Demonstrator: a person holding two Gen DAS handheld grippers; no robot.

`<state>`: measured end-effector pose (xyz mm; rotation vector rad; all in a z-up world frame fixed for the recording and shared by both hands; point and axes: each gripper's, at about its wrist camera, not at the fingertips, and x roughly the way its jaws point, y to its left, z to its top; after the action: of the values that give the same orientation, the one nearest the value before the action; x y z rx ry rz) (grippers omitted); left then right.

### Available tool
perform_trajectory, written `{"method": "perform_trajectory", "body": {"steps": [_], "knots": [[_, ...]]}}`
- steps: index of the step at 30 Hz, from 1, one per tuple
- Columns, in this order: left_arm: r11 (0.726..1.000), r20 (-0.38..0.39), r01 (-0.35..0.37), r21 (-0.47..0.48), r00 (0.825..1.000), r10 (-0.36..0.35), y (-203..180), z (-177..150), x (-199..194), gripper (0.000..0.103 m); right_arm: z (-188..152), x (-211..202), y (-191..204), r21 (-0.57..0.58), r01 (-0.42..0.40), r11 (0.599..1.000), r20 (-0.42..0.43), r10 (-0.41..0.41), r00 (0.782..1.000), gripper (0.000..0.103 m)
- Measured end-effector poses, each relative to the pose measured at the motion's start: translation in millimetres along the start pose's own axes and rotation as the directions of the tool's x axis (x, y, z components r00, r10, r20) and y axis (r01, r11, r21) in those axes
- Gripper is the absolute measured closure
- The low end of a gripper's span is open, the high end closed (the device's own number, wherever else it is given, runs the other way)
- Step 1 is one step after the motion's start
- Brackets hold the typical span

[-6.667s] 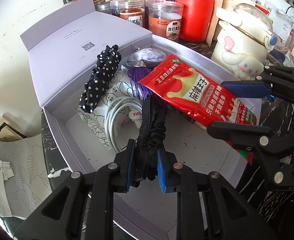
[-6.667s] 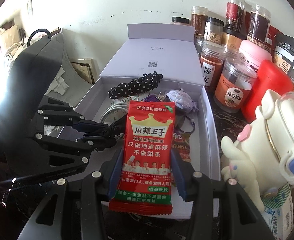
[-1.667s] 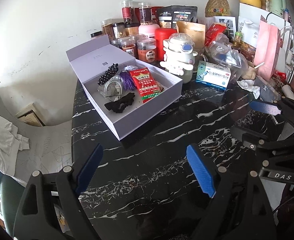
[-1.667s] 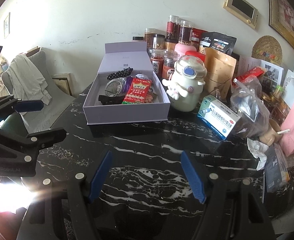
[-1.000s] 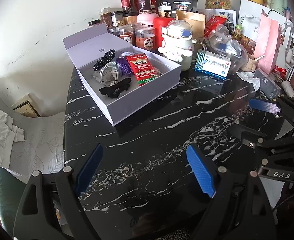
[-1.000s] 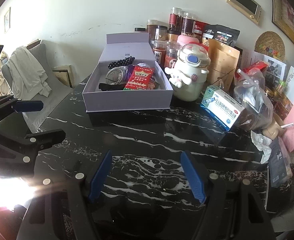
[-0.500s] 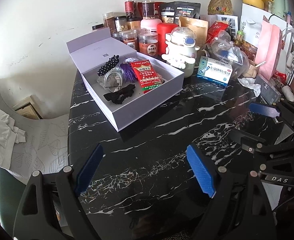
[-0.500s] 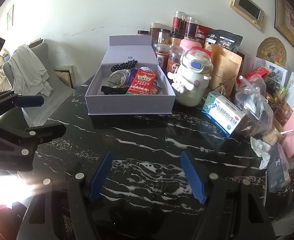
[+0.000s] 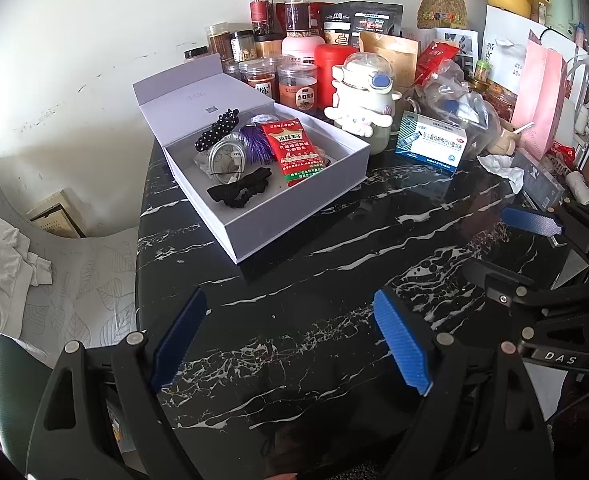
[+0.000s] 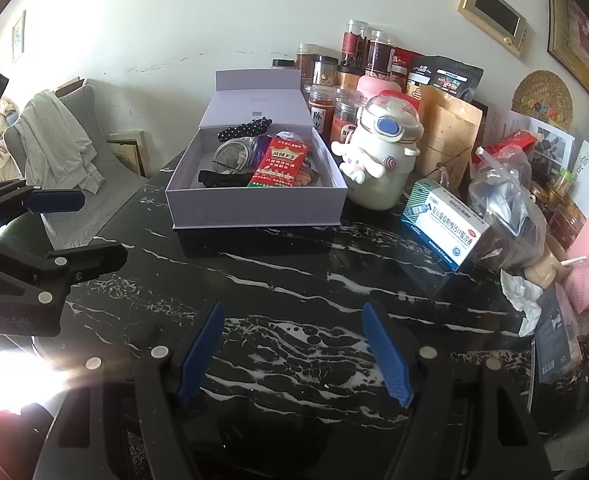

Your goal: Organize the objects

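An open lavender box [image 9: 294, 220] [image 10: 254, 208] rests at the far side of the black marble table [image 9: 334, 280]. Inside it lie a red snack packet [image 9: 294, 148] [image 10: 280, 162], a black scrunchie [image 9: 240, 189], a polka-dot scrunchie [image 9: 216, 130], a coiled white cable [image 9: 226, 156] and a purple tassel [image 9: 256, 142]. My left gripper [image 9: 290, 332] hovers open over bare tabletop well short of the box, holding nothing. My right gripper [image 10: 294, 352] is likewise open and empty, and it shows at the right edge [image 9: 534, 240] of the left wrist view.
Behind and right of the box stand several spice jars [image 9: 294, 88], a red canister [image 9: 332, 72], a white cartoon bottle [image 9: 364, 100], a medicine box [image 9: 430, 144] [image 10: 442, 228], plastic bags [image 10: 506, 208] and a pink bag [image 9: 542, 92]. A chair with grey cloth [image 10: 54, 152] is left of the table.
Over the last second both views only wobble slightly; the box has shifted a little in frame. Earlier, the left gripper let go of the black scrunchie and the right the snack packet, then both pulled back.
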<state>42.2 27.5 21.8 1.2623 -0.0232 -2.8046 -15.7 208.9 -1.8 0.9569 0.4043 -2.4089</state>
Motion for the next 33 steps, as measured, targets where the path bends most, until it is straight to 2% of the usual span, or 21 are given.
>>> {"method": "perform_trajectory", "body": {"steps": [33], "knots": [[1.0,-0.013,0.004,-0.008,1.0,-0.004,4.1,0.1,3.9,0.018,6.9,7.0,7.2,-0.018,-0.002,1.0,-0.004,0.002,1.0,0.031]]}}
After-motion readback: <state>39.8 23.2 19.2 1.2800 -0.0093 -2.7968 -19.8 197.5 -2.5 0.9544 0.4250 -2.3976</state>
